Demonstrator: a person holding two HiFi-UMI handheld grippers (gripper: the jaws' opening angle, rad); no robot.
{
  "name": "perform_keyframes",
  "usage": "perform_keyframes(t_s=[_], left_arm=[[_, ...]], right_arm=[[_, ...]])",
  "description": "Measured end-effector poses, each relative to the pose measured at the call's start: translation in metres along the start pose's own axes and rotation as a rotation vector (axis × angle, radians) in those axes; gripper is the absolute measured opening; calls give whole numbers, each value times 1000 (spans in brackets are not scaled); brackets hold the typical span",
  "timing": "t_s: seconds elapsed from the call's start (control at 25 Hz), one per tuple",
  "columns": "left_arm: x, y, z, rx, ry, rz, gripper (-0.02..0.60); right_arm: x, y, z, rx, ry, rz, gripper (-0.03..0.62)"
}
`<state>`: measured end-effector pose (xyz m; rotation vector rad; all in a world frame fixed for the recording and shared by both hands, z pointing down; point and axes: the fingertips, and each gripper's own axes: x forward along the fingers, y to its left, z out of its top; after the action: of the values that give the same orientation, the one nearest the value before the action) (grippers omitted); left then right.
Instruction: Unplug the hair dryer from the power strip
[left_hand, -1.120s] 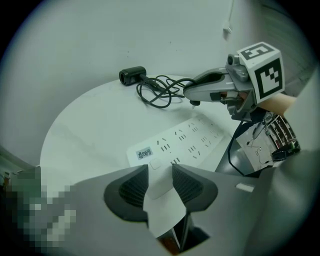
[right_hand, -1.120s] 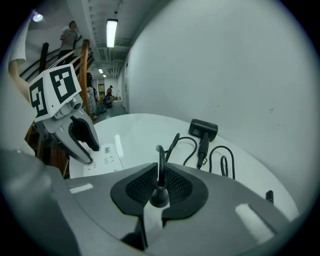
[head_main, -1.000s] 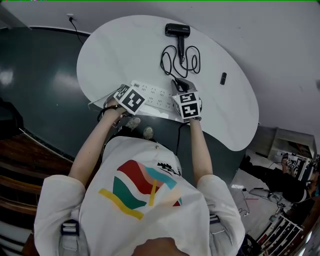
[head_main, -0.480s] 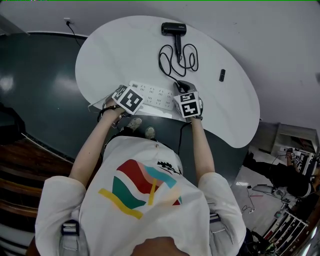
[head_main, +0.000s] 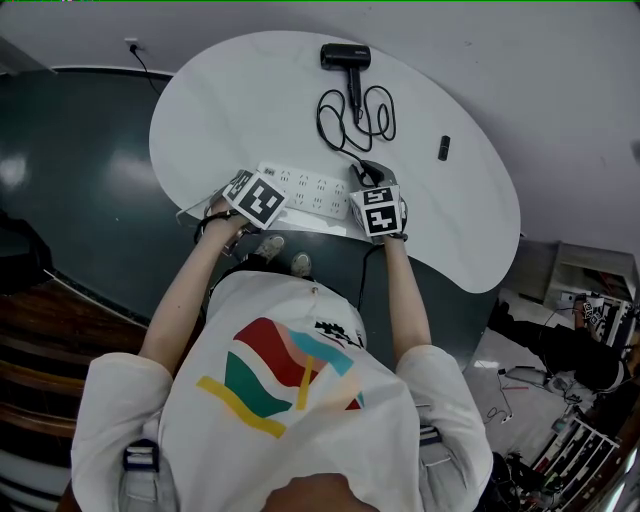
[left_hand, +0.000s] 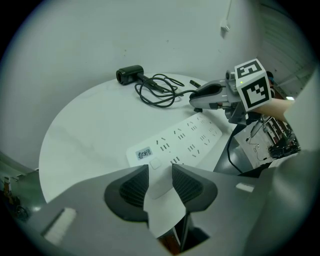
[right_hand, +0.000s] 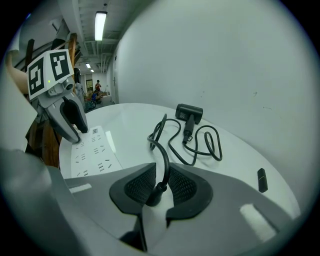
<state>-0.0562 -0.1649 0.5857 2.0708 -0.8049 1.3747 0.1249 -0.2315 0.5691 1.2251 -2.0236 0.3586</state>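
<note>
White power strip (head_main: 305, 188), hair dryer (head_main: 345, 57), looped cord (head_main: 358, 120) between, black stick (head_main: 444, 148) aside

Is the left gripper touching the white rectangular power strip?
Touching. The left gripper view shows the ribbed pads of the left gripper clamped on both sides of the white power strip.

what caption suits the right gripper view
Right gripper jaws opening around the hair dryer plug, clear of the power strip.

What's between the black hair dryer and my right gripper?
Only the looped black cord, running from the black hair dryer to the plug between the right gripper's opening jaws, as the head view shows.
</note>
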Motion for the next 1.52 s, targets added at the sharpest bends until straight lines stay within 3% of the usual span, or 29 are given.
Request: perform_keyframes(t_s=[0.28, 0.4, 0.56, 0.72, 0.84, 0.92, 1.04, 1.12, 1.24, 1.36, 1.52], left_arm=[[-1, 0, 0, -9, -19, -14, 153], [-3, -1, 2, -54, -74, -18, 178], [-11, 9, 27, -43, -184, 20, 213], [-27, 15, 38, -62, -216, 36, 204], [-44, 10, 53, -90, -273, 5, 180], [-73, 10, 80, -68, -382, 32, 136], [-130, 14, 123, -48, -641, 113, 50], [-168, 16, 141, -73, -825, 145, 9], [-213, 12, 152, -127, -1051, 154, 1], [-245, 7, 150, -145, -1193, 195, 0], [-265, 2, 142, -131, -1288, 259, 0]], right_arm=[[-11, -6, 9, 20, -39, -21, 135], [-20, -6, 16, 26, -72, -29, 161], [-35, -11, 37, 41, -115, -42, 163], [-60, -20, 73, 73, -204, -73, 156], [-85, -28, 102, 114, -302, -104, 139], [-105, -34, 121, 135, -369, -143, 108], [-138, -41, 146, 159, -470, -214, 47], [-159, -40, 162, 178, -541, -239, 37], [-185, -32, 176, 193, -633, -265, 20], [-204, -19, 183, 171, -688, -291, 14], [-215, 0, 185, 133, -712, -309, 14]])
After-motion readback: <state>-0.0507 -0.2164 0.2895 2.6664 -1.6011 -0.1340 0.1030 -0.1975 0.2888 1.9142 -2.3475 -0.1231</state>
